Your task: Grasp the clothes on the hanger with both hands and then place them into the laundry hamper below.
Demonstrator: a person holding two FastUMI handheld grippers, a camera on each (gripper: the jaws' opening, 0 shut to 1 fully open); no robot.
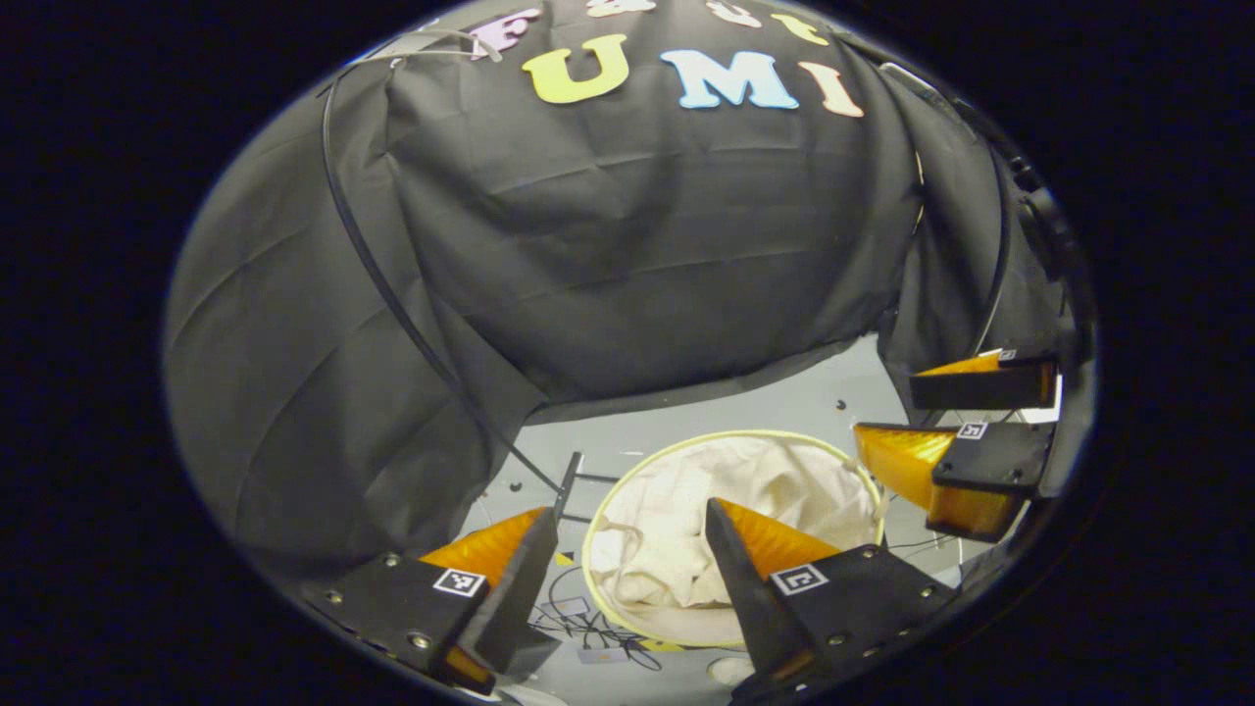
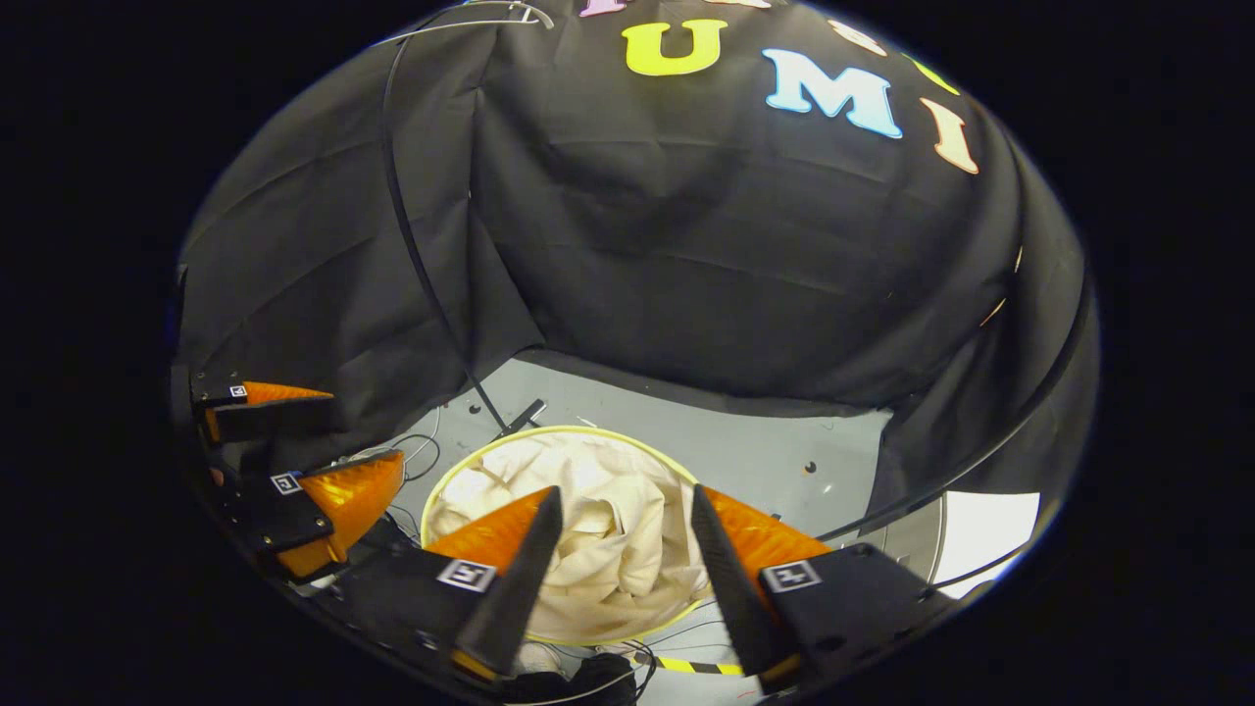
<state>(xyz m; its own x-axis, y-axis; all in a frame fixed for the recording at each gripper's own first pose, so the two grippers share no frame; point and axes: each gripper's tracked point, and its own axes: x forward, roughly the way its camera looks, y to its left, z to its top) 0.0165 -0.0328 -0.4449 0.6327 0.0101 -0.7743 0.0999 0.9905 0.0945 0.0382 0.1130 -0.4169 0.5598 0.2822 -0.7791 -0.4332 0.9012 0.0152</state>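
A cream garment (image 1: 657,534) lies crumpled inside the round yellow-rimmed laundry hamper (image 1: 735,433) on the grey floor. My left gripper (image 1: 627,510) hovers above the hamper's near side, open, with nothing between its fingers. In the left gripper view my right gripper (image 1: 887,404) hangs open at the right edge. In the right gripper view the garment (image 2: 618,534) fills the hamper (image 2: 549,429), and my right gripper (image 2: 626,493) stands open above it, holding nothing. My left gripper (image 2: 363,431) is open at the left. A bare wire hanger (image 2: 480,15) hangs high up.
A thin black rack pole (image 1: 392,294) curves down to a foot beside the hamper. Loose cables (image 1: 593,628) lie on the grey floor (image 2: 765,441) in front of the hamper. Striped tape (image 2: 696,667) marks the floor. Black cloth walls surround the booth.
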